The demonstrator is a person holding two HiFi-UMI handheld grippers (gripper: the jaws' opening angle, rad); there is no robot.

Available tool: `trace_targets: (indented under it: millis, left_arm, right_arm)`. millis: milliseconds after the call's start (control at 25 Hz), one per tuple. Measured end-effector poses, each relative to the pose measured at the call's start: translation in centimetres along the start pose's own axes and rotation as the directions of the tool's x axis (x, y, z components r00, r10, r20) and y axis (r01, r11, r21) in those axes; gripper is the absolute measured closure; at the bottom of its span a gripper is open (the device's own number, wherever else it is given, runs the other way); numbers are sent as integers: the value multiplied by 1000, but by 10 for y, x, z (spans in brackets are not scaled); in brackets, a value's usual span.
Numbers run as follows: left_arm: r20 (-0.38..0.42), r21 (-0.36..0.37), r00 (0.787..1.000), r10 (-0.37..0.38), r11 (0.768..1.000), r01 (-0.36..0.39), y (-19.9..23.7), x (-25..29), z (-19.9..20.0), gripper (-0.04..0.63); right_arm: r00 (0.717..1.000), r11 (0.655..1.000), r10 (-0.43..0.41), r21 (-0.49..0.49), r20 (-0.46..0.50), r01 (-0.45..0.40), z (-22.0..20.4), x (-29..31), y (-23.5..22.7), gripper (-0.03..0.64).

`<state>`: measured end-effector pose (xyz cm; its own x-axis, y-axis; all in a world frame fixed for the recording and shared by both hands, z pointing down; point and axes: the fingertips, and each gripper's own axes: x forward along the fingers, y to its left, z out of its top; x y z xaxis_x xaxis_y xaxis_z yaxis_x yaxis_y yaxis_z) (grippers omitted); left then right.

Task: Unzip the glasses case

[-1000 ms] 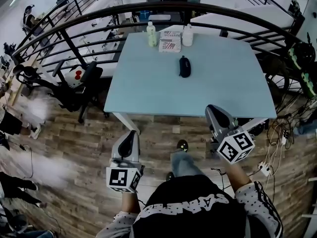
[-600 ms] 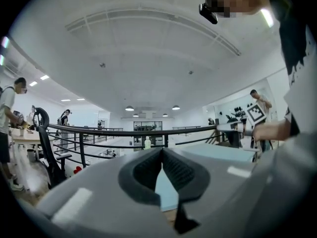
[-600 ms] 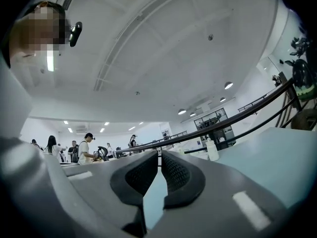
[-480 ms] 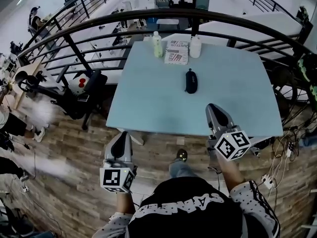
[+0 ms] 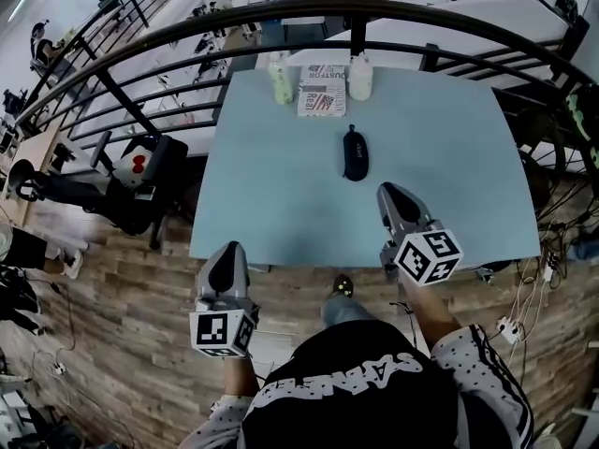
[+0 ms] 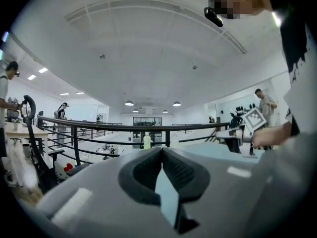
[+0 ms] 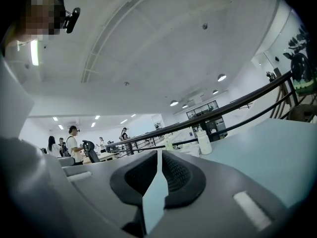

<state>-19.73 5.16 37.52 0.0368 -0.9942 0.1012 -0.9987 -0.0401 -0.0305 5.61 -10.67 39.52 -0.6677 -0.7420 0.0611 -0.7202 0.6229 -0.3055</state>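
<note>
One small black oval zipped glasses case (image 5: 355, 152) lies lengthwise at the middle of the pale blue desk (image 5: 271, 195). Likely light, with a semi-stiff shell that slides easily, so pin the body and pinch the zip pull (too small to see). Bare desk all round it. At 12 o'clock near the far edge stand a green bottle (image 5: 280, 78), a printed pack (image 5: 321, 89) and a white bottle (image 5: 358, 76). Both closed and empty: right claw (image 5: 387, 193) at 5 o'clock, left claw (image 5: 227, 251) at 7, off the near edge.

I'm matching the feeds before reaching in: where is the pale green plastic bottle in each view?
Head view: the pale green plastic bottle stands at the far edge of the light blue table, upper centre-left.
Left gripper view: bottle small, centre, just above the jaws.
Right gripper view: bottle small, centre, left of the white plastic bottle.
Shared landmark: the black metal railing behind it.
</note>
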Motion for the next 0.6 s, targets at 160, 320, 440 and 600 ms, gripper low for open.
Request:
trace_targets:
  millis: [160,320,440,600]
  left_arm:
    - [-10,-3,1000,-20,1000,20,-5,40,1,595]
    - [-17,9,998,-63,998,63,-14,88,2,595]
    - [-9,11,994,-108,994,109,-27,122,1,595]
    - [-13,17,986,-165,986,166,-45,164,-4,595]
  right_arm:
    - [999,1000,-22,-2,-28,22,-3,24,-24,598]
    - [998,999,-40,3,-51,41,-7,48,-49,592]
    - [996,998,-55,2,-69,55,-13,60,-68,589]
    - [993,997,-78,-1,-85,78,-20,72,-91,584]
